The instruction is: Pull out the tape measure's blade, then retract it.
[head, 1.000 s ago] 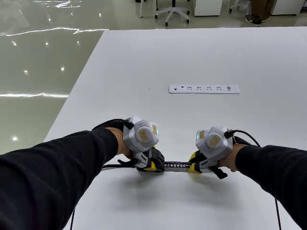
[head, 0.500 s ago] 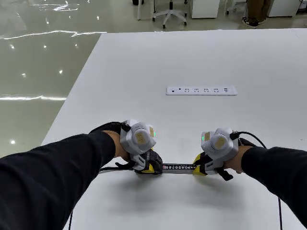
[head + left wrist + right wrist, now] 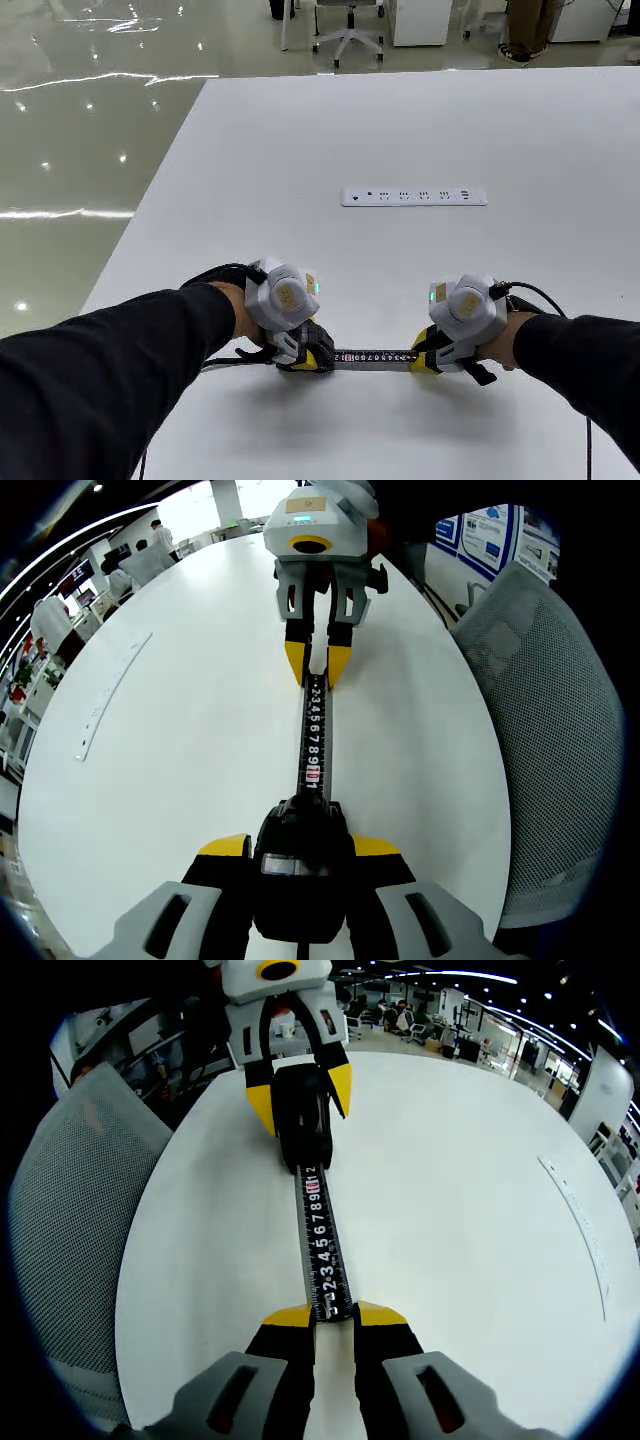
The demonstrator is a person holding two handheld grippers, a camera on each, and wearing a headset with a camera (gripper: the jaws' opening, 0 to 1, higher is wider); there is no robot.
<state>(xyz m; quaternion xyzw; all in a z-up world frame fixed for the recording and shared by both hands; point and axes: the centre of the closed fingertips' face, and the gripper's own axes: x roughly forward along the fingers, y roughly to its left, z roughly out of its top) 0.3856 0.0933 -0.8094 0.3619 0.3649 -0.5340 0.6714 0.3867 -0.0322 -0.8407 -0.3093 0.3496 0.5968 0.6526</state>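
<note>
A black tape measure case (image 3: 317, 349) (image 3: 300, 865) lies on the white table, gripped between the yellow tips of my left gripper (image 3: 305, 354) (image 3: 298, 845). Its numbered blade (image 3: 375, 356) (image 3: 314, 735) (image 3: 322, 1250) runs out flat along the table to my right gripper (image 3: 423, 358) (image 3: 331, 1313), which is shut on the blade's end. In the right gripper view the case (image 3: 301, 1110) sits at the far end of the blade, inside the left gripper (image 3: 298, 1095). The left gripper view has the right gripper (image 3: 318, 666) pinching the blade tip.
A white power strip (image 3: 414, 197) lies further back in the middle of the table (image 3: 420, 110). The table's left edge drops to a glossy floor. A grey mesh chair back (image 3: 560, 750) (image 3: 70, 1230) stands close behind the table's near edge. A cable trails from each gripper.
The right gripper has moved to the right, away from the left one, and more of the blade is out of the case. The left gripper holds the case in place.
</note>
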